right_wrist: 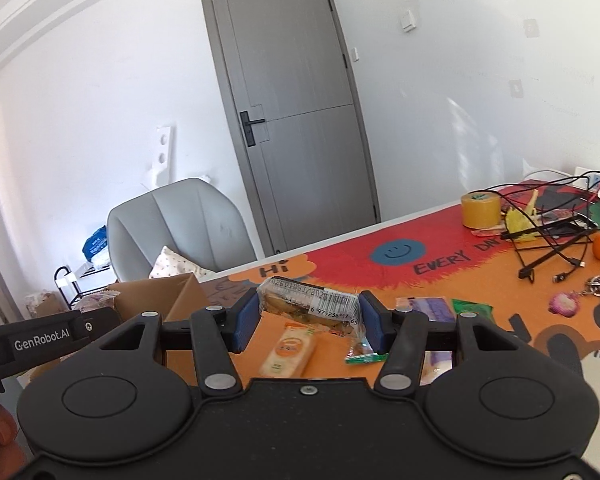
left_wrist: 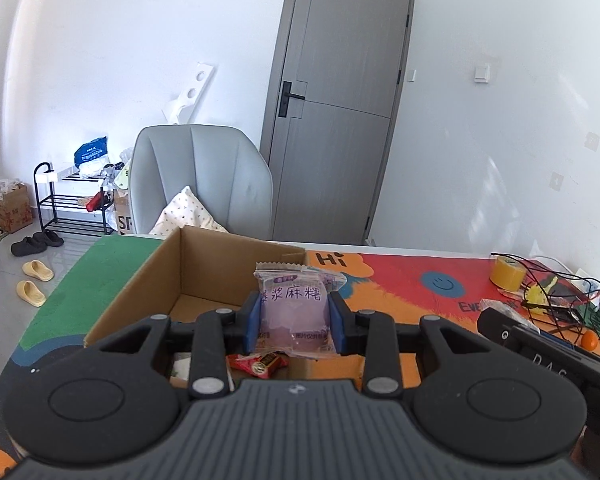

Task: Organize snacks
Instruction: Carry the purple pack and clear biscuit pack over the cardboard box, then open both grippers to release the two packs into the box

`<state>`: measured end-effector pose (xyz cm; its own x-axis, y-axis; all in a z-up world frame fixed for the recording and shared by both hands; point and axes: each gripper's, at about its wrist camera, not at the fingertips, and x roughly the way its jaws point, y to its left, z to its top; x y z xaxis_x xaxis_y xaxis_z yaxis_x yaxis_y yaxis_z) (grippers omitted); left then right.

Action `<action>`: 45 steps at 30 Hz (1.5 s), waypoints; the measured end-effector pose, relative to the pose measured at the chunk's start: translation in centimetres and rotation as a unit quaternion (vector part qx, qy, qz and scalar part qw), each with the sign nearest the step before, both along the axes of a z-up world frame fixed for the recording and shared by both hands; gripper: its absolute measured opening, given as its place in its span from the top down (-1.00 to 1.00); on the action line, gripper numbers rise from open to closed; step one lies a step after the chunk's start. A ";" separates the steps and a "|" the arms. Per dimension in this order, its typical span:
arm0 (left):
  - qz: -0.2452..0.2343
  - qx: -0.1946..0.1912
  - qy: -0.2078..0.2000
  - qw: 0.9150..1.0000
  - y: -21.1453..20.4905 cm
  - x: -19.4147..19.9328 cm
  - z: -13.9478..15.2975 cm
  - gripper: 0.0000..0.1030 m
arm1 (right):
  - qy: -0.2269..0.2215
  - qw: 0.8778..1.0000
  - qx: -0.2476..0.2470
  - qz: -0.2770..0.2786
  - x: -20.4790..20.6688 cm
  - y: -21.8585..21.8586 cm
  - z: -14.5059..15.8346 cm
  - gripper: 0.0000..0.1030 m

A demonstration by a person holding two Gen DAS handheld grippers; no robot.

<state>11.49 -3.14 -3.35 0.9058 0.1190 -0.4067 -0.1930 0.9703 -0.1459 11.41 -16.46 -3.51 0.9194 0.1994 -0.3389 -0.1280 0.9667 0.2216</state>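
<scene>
While the left hand-held gripper (left_wrist: 296,322) clenches a pale purple snack packet (left_wrist: 296,312) upright between its blue pads, that packet hangs above the near edge of the cardboard box (left_wrist: 140,280), and a red wrapper (left_wrist: 258,363) lies in the box below it. Right of the box, the right hand-held gripper (right_wrist: 308,322) grasps a clear barcoded snack bar (right_wrist: 312,310) above the table (right_wrist: 480,308), over a cream packet (right_wrist: 288,352) and a green wrapper (right_wrist: 360,354). Beyond the box stands a grey chair (left_wrist: 204,176).
</scene>
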 end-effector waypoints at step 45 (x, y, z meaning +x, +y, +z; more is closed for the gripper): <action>0.128 -0.047 0.018 0.991 11.6 2.1 -0.8 -0.12 | 0.029 0.989 0.021 0.146 6.8 12.0 0.0 -0.15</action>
<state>13.55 8.50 -4.14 0.8356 0.3019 -0.4589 -0.4370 0.8715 -0.2223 18.17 -4.42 -3.55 0.8002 0.4683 -0.3747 -0.3859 0.8803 0.2761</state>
